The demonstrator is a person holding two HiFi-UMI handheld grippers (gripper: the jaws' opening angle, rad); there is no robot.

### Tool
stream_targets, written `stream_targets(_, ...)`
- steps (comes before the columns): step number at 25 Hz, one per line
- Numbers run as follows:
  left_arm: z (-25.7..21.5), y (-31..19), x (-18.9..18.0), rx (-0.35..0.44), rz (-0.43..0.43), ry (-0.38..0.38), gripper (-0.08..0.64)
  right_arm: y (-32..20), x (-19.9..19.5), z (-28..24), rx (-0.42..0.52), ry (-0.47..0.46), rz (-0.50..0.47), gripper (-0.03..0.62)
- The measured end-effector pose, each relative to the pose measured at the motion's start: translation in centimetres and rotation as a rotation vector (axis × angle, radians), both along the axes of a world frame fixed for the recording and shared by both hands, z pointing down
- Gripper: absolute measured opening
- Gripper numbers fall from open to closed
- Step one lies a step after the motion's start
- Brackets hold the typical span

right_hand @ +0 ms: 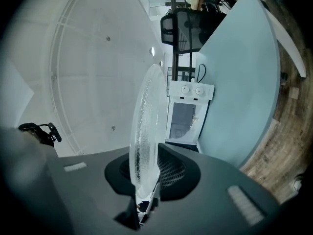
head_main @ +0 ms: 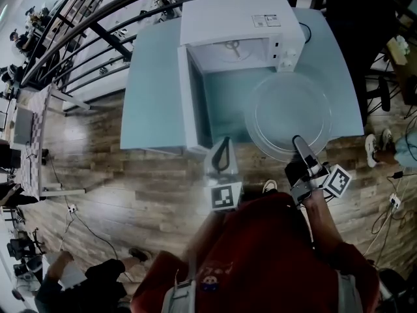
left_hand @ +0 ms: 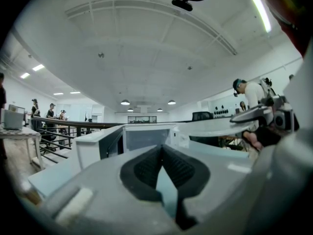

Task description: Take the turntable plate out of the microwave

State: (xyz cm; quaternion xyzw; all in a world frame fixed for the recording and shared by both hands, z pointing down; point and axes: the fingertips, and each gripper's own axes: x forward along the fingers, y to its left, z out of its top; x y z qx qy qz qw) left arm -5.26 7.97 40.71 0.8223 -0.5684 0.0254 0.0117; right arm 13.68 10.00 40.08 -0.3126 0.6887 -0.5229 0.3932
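Right gripper (head_main: 298,142) pinches the rim of the plate (head_main: 287,113), out over the table (head_main: 153,90) before the open microwave (head_main: 241,18), while left gripper (head_main: 223,145) sits empty, jaws pressed together.

The label (head_main: 266,20) on the microwave (head_main: 221,21) is too small to read.

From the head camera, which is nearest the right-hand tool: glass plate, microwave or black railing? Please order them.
1. Glass plate: clamped at its near rim in the right tool.
2. Microwave: beyond the plate, door open, at the far side of the table.
3. Black railing: farthest, past the table, upper left.
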Motion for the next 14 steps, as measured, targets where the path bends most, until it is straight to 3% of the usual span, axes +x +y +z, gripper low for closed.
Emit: stream_targets(14,0.45,0.20,0.29,-0.004,-0.001,-0.017,-0.003,0.11,-0.19,0.46,-0.004,0.009,-0.012,0.037)
